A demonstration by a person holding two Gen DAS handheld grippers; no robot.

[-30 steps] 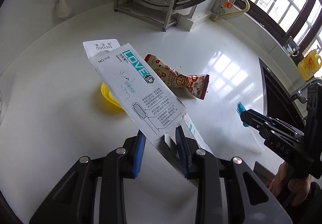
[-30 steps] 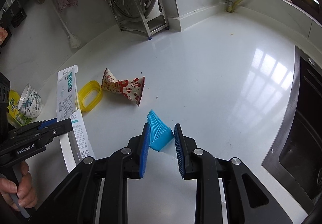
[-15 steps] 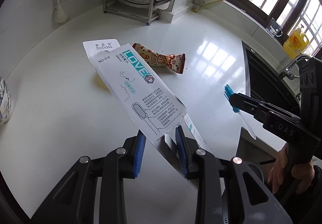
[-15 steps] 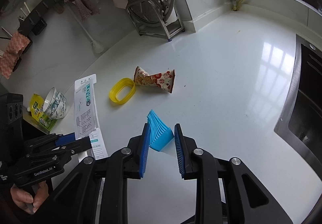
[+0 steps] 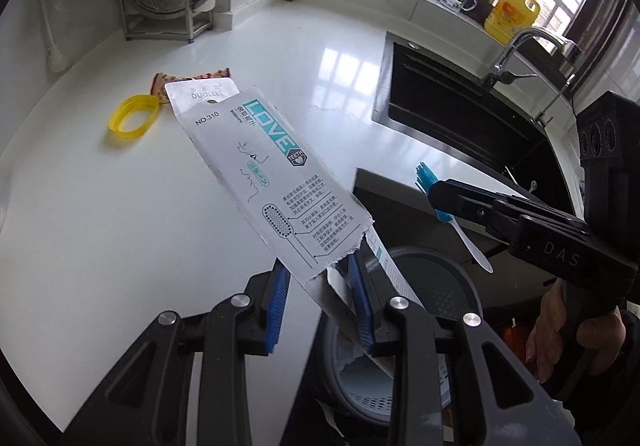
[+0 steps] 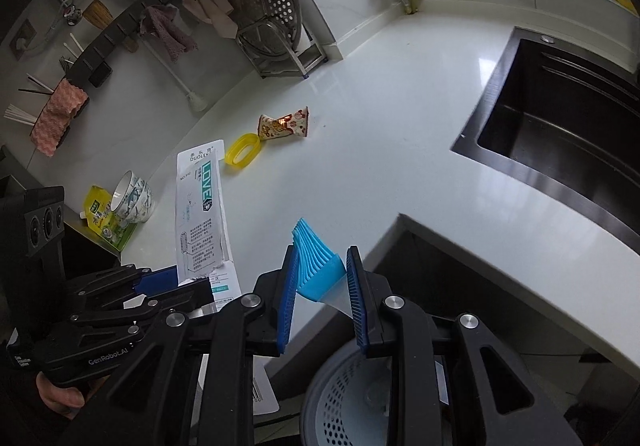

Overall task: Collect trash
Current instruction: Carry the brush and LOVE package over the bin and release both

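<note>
We are gripping a torn white toothbrush packet (image 5: 272, 181) in our left gripper (image 5: 320, 302), a blue brush (image 6: 316, 266) in our right gripper (image 6: 320, 298); both are now hovering over the gray bin (image 6: 340, 398), pulled back off the counter (image 5: 160, 205).

- Two grippers: left (image 5: 320, 302), right (image 6: 322, 294)
- One toothbrush box (image 5: 272, 181)
- One blue brush (image 6: 316, 266)
- One snack wrapper (image 6: 285, 124)
- One yellow ring (image 6: 241, 151)
- One bin (image 6: 348, 402)
- One sink (image 6: 560, 125)

White wrapper (image 5: 267, 181) — teal lettering; yellow ring (image 5: 131, 120)
</note>
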